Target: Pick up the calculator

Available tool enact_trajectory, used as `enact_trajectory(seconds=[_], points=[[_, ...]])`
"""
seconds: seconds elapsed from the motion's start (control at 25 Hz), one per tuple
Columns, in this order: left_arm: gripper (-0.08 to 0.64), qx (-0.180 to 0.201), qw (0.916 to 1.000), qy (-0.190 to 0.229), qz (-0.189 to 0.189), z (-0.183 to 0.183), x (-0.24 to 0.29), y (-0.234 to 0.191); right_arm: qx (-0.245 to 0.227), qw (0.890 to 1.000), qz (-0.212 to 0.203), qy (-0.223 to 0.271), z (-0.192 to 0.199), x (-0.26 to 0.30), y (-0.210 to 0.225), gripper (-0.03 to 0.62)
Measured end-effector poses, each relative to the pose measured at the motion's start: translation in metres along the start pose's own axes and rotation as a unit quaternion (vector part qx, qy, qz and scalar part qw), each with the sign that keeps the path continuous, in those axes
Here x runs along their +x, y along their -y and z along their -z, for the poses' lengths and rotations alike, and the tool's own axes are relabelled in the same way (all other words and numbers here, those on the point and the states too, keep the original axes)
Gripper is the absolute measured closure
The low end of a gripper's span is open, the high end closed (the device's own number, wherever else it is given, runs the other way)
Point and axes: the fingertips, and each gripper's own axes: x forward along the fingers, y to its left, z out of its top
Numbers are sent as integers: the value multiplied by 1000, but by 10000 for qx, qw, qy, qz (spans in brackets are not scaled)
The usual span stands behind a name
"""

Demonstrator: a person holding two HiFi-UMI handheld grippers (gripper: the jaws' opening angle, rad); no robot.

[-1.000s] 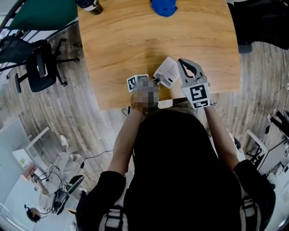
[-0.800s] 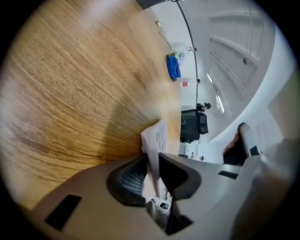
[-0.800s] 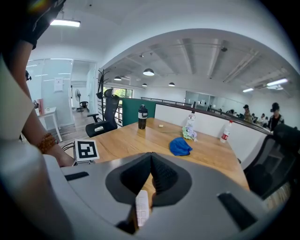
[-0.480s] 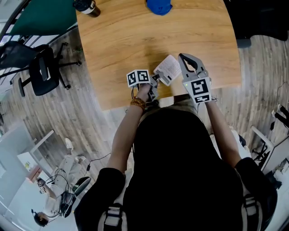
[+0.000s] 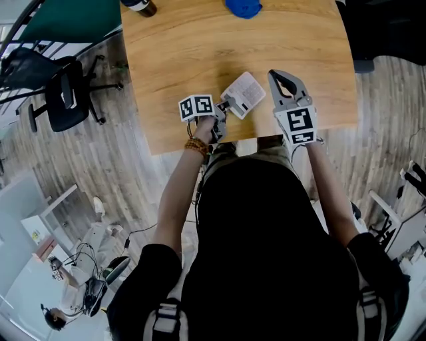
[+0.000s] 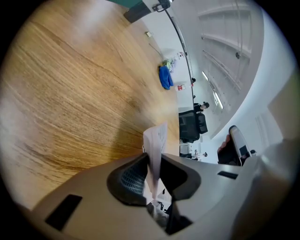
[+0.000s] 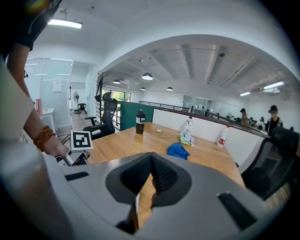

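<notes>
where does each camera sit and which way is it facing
Head view: on the person's head, looking steeply down at the table; both arms, left gripper and right gripper show.
Left gripper view: rides that gripper, looking along jaws shut on the calculator, across the table.
Right gripper view: rides that gripper, looking past shut jaws over the table; the person's left wrist shows.
Shared: all three show the blue cloth.

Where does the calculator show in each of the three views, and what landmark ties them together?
Head view: the calculator, upper centre, in the left gripper, by the near edge of the table.
Left gripper view: edge-on, a thin white sliver pinched between the jaws, lower centre.
Right gripper view: not in it.
Shared landmark: the blue cloth, far across the table.
</notes>
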Motion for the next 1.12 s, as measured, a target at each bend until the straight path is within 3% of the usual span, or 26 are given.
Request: enact_trajectory(seconds=[0.32, 0.44, 0.56, 0.68, 1.0, 1.12], points=[[482, 415, 9980, 457, 96, -30, -37, 21, -132, 9998, -5, 155, -20, 7, -3, 586], [482, 912, 9932, 731, 3, -48, -57, 35, -141, 9997, 34, 174, -25, 5, -2, 587], [482, 1868, 9750, 1125, -427, -73, -86, 48, -226, 9995, 38, 208, -35, 7, -4, 586], [482, 2465, 9558, 1459, -668, -95, -113, 65, -264, 9994, 27, 241, -42, 9, -7, 586], [483, 3280, 9144, 2263, -714, -134, -166, 123, -298, 9974, -43, 651, -87, 25, -10, 586], [483, 3453, 9028, 2452, -746, -145, -183, 141, -354, 9950, -43, 928, -114, 29, -8, 586]])
